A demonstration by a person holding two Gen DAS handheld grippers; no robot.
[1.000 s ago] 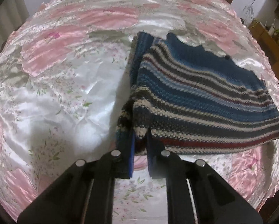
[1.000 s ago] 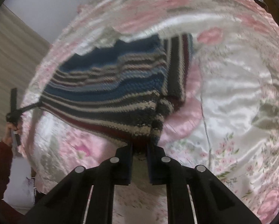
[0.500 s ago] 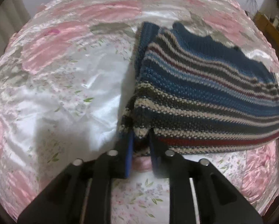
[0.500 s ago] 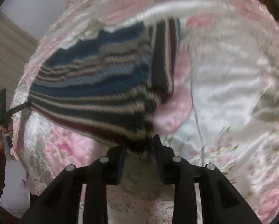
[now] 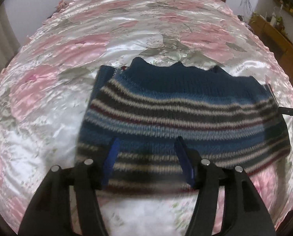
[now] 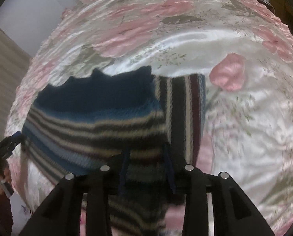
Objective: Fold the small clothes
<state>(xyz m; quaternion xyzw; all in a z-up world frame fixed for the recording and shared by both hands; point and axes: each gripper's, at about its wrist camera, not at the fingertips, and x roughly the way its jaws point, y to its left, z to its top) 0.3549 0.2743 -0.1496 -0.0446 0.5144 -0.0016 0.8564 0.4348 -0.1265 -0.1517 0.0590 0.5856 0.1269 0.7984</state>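
- Black left tongs (image 5: 146,157) stand wide apart, their blue-lined fingers (image 5: 111,157) over the near hem of the garment with nothing held between them.
- Black right tongs (image 6: 146,169) also stand parted, less widely, the dark blue pads (image 6: 124,169) spread over the striped knit; no fabric is pinched.
- Striped knitted sweater in navy, mid-blue, cream, charcoal and maroon (image 5: 178,118) lies flat on the bed, near hem toward the left wrist camera, plain navy yoke and wavy neck edge on the far side.
- From the right wrist view the sweater (image 6: 99,118) shows a folded-over panel at its right side, stripes running upright there against the crosswise stripes of the body.
- Shiny satin bedspread, white with pink flowers and grey-green leaves (image 5: 48,118), spreads open to the left of the sweater and beyond it; a narrower strip shows by the near hem.
- In the right wrist view the bedspread (image 6: 244,137) lies bare to the right of the fold.
- At the left edge of that view the left tongs (image 6: 9,145) sit by the sweater's far corner, a hand (image 6: 1,179) in a dark red sleeve behind.
- Both views are motion-blurred; no writing or label is readable.
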